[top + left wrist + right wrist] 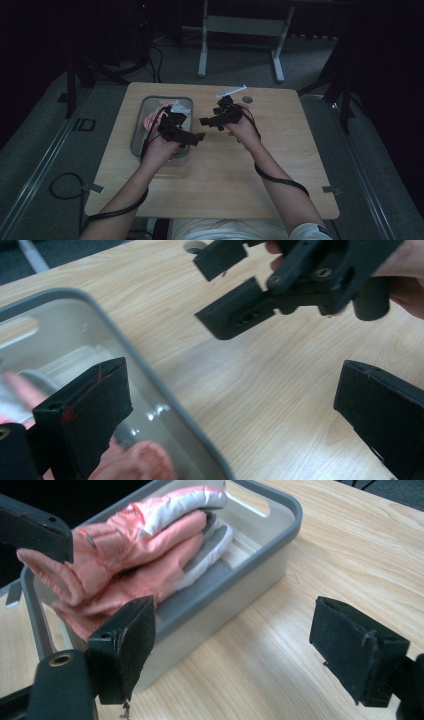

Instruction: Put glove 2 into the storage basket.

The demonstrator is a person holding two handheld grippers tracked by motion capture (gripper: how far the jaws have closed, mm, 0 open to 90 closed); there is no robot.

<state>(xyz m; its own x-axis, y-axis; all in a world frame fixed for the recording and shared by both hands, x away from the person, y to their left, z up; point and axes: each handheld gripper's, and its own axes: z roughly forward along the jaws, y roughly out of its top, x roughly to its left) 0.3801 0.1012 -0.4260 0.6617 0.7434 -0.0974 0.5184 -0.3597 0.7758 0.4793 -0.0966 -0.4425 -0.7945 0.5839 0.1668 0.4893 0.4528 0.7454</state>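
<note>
A grey plastic bin stands on the left half of the wooden table. Pink and white gloves lie piled inside it, and a bit of them shows in the high view as the gloves. My left gripper hovers over the bin's right rim, open and empty, with its jaws pointing right. My right gripper hangs over the table's middle, open with nothing between its jaws, pointing left at the bin wall. The two grippers face each other closely, the right gripper just beyond the left gripper.
A small round ring and a white strip lie near the table's far edge. Bare wood stretches to the right and in front of the hands. Grey metal frame legs stand on the floor beyond the table.
</note>
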